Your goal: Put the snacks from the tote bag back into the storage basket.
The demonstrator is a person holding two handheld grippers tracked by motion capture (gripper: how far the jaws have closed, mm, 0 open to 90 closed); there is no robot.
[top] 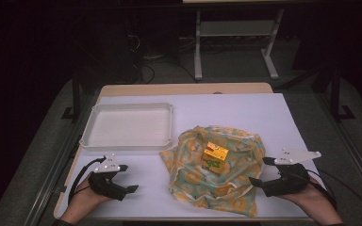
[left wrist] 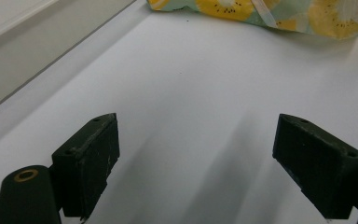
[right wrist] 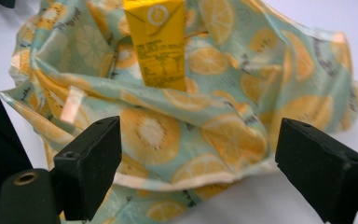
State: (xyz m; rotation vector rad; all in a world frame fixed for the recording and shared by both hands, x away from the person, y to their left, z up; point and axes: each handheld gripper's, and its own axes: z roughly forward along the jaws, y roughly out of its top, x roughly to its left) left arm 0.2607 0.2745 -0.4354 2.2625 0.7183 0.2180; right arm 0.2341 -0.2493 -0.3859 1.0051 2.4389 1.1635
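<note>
A yellow juice carton (top: 215, 157) stands upright in the middle of a crumpled pale-green cloth (top: 193, 174) printed with orange fruit slices. My right gripper (top: 259, 171) is at the cloth's right edge, lifted a little off the table. In the right gripper view its jaws (right wrist: 198, 168) are wide open, with the cloth's hem (right wrist: 214, 126) lying between and beyond them and the carton (right wrist: 156, 44) farther off. My left gripper (top: 129, 178) rests open at the front left over bare white table, its jaws (left wrist: 196, 168) holding nothing, and the cloth (left wrist: 242, 11) is well ahead of it.
An empty white tray (top: 127, 107) sits at the back left, just behind the left gripper and beside the cloth. A white sheet (top: 245, 113) covers the table, with its wooden edge (top: 184, 88) showing at the back. Table legs and cables stand on the dark floor beyond.
</note>
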